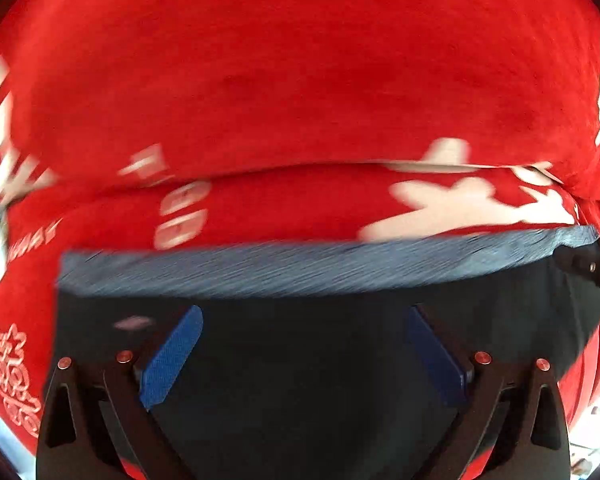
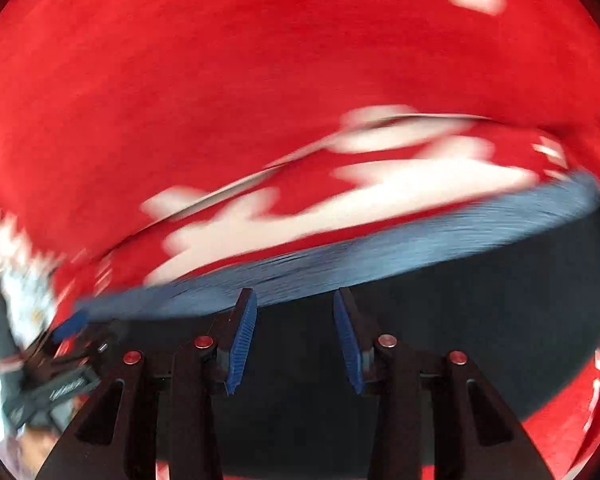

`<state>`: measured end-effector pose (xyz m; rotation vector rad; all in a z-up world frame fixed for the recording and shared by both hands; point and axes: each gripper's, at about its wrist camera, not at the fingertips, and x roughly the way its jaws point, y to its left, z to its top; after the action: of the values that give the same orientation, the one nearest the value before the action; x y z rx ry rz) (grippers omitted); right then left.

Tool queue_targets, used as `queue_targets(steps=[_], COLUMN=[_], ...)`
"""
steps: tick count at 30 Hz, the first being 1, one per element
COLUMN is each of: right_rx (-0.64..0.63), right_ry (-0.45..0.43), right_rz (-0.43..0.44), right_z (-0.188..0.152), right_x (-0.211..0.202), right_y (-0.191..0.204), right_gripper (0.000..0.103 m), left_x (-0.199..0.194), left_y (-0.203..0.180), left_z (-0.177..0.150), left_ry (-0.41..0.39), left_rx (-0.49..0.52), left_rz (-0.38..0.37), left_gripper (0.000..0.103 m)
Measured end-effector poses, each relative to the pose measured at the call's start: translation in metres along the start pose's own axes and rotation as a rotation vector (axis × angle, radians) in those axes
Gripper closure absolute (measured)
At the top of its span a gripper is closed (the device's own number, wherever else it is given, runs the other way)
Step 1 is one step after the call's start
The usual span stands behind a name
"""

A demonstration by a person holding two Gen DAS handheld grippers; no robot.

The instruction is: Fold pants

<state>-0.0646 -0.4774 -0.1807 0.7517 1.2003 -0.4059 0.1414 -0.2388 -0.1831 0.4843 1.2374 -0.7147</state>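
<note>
The dark navy pants (image 1: 300,360) lie flat on a red cloth, with a grey ribbed waistband (image 1: 300,270) along their far edge. My left gripper (image 1: 302,316) hovers over the dark fabric just short of the waistband, jaws wide apart, nothing between the blue pads (image 1: 172,360). In the right wrist view the pants (image 2: 460,320) and the waistband (image 2: 380,252) run slantwise. My right gripper (image 2: 296,300) is open, its tips at the waistband's near edge, holding nothing. The right gripper's tip shows at the pants' right corner in the left wrist view (image 1: 592,268). Both views are motion-blurred.
A red cloth with white printed figures and lettering (image 1: 300,80) covers the surface beneath and beyond the pants, with a fold line across it (image 1: 300,168). The left gripper's black body shows at lower left in the right wrist view (image 2: 56,380).
</note>
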Motion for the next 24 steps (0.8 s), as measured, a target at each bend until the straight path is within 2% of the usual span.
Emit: queue_targets(steps=[2,3,5,6,8,12,13,15,16,18,20,21,22,24], right_rx=[-0.139,-0.233,-0.355,-0.383,-0.488,-0.656,-0.702,-0.768,-0.784,-0.785,-0.755,-0.757,-0.792,-0.828], right_ry=[0.051,0.09,0.183,0.215,0.299,0.396,0.411,0.437,0.456,0.494,0.564,0.558,0.534,0.534], right_rz=[0.074,0.135,0.261,0.294,0.347,0.31,0.278,0.216,0.192,0.158,0.165,0.168,0.172,0.24], right_z=[0.016,0.025,0.04,0.037,0.041,0.031,0.026,0.02,0.021,0.021,0.02,0.021,0.019,0.015], right_x=[0.02,0.037,0.074,0.083,0.126,0.194,0.208,0.236,0.251,0.27,0.285,0.281,0.271,0.25], right_y=[0.057,0.098,0.168,0.192,0.26,0.341,0.353,0.37,0.377,0.38,0.383,0.382,0.388,0.398], right_gripper=[0.057,0.054,0.046,0.044,0.044,0.044,0.044,0.044,0.044,0.044,0.076,0.087,0.095,0.098], left_x=[-0.001,-0.004,-0.005,-0.001,0.004,0.027,0.032,0.039,0.039,0.042,0.042,0.038,0.035,0.028], left_y=[0.077,0.104,0.156,0.175,0.208,0.253,0.26,0.269,0.273,0.279,0.28,0.282,0.283,0.285], left_z=[-0.022,-0.031,-0.046,-0.061,-0.073,-0.095,-0.1,-0.105,-0.108,-0.112,-0.116,-0.119,-0.123,-0.133], left_ry=[0.005,0.007,0.018,0.028,0.046,0.087,0.091,0.094,0.081,0.069,0.059,0.06,0.055,0.05], left_rx=[-0.06,-0.085,-0.131,-0.147,-0.175,-0.21,-0.207,-0.214,-0.223,-0.232,-0.225,-0.218,-0.212,-0.206], left_rz=[-0.006,-0.011,0.005,0.014,0.016,-0.115,-0.153,-0.224,-0.258,-0.325,-0.326,-0.321,-0.315,-0.299], left_gripper=[0.0,0.002,0.007,0.007,0.012,0.016,0.026,0.031,0.038,0.046,0.05,0.051,0.051,0.051])
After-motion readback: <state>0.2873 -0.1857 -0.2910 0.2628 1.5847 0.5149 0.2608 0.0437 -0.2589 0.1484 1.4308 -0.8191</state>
